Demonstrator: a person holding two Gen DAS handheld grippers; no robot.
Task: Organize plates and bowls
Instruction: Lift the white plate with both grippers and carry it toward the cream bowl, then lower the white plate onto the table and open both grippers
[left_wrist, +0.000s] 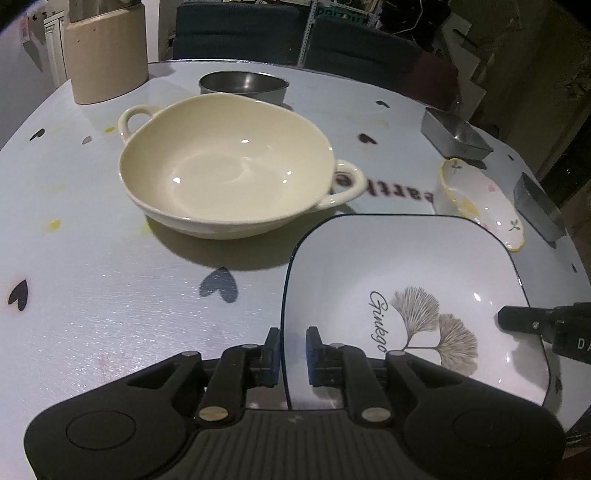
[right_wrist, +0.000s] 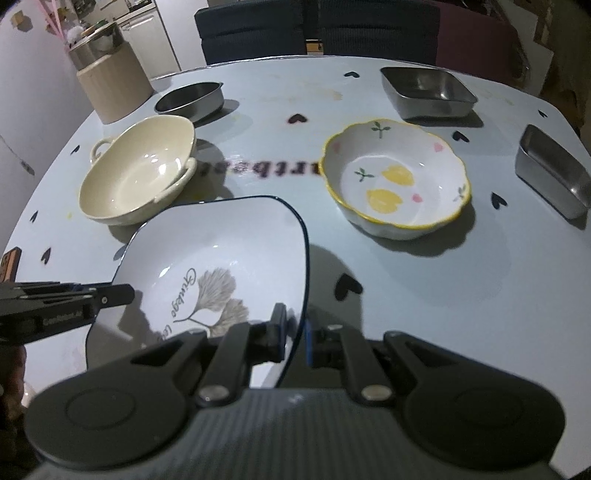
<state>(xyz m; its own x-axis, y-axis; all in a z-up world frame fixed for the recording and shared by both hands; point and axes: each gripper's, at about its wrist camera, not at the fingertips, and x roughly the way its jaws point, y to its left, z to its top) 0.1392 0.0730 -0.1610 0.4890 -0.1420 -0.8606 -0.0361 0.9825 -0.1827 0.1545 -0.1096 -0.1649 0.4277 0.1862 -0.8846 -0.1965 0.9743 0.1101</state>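
A white square plate (left_wrist: 406, 266) (right_wrist: 221, 236) with a dark blue rim and a ginkgo leaf print lies low over the pale blue table (left_wrist: 110, 295), held between both grippers. My left gripper (left_wrist: 291, 336) straddles the plate's left rim. Its outer pad sits at the rim and a gap shows at the inner pad, so it is open. In the right wrist view the left gripper (right_wrist: 110, 295) comes in from the left. My right gripper (right_wrist: 295, 317) is shut on the plate's right rim, and its tip (left_wrist: 517, 317) shows at the right edge. A cream two-handled bowl (left_wrist: 229, 166) (right_wrist: 136, 173) stands just beyond the plate.
A scalloped white bowl (right_wrist: 395, 177) (left_wrist: 476, 199) with yellow hearts sits to the right. Behind are a round steel bowl (right_wrist: 190, 96), two square steel tins (right_wrist: 424, 88) (right_wrist: 550, 173) and a beige canister (right_wrist: 114, 85). Dark chairs stand past the table's far edge.
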